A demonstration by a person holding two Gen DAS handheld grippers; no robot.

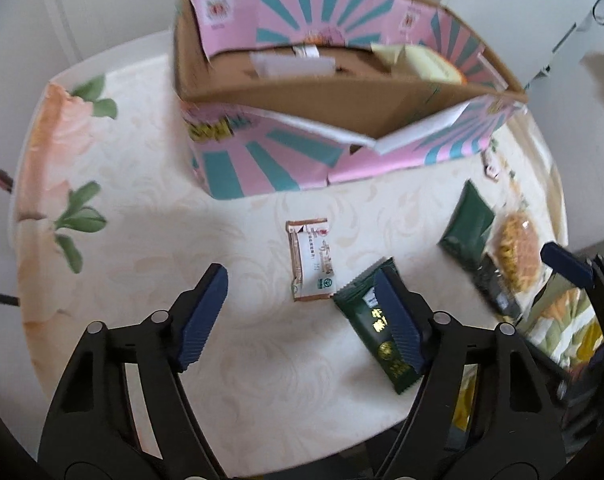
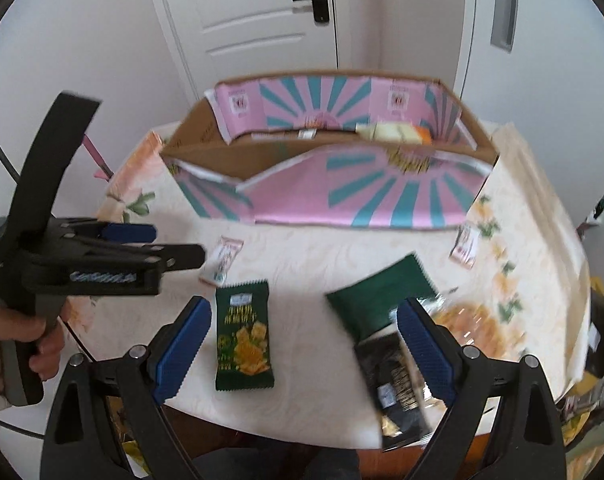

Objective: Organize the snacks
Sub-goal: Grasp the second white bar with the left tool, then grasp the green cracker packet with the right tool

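Observation:
A pink-and-teal cardboard box point(image 1: 270, 160) point(image 2: 341, 200) stands open at the back of the table, with a yellowish packet point(image 1: 421, 62) inside. My left gripper point(image 1: 302, 312) hangs open over a small white snack packet point(image 1: 310, 260) point(image 2: 221, 260), which lies just ahead of its fingertips, untouched. A dark green packet point(image 1: 365, 332) point(image 2: 244, 336) lies partly under its right finger. My right gripper point(image 2: 302, 344) is open above the table, between that green packet and a plain dark green packet point(image 2: 381, 304) point(image 1: 467, 228). A black packet point(image 2: 397, 384) lies under its right finger.
A clear bag of yellow snacks point(image 1: 515, 252) point(image 2: 477, 324) and more packets crowd the table's right edge. A small pink-white packet point(image 2: 465, 246) lies near the box's right corner. In the right wrist view a hand point(image 2: 22, 340) holds the left gripper point(image 2: 180, 245). A white door point(image 2: 262, 12) stands behind.

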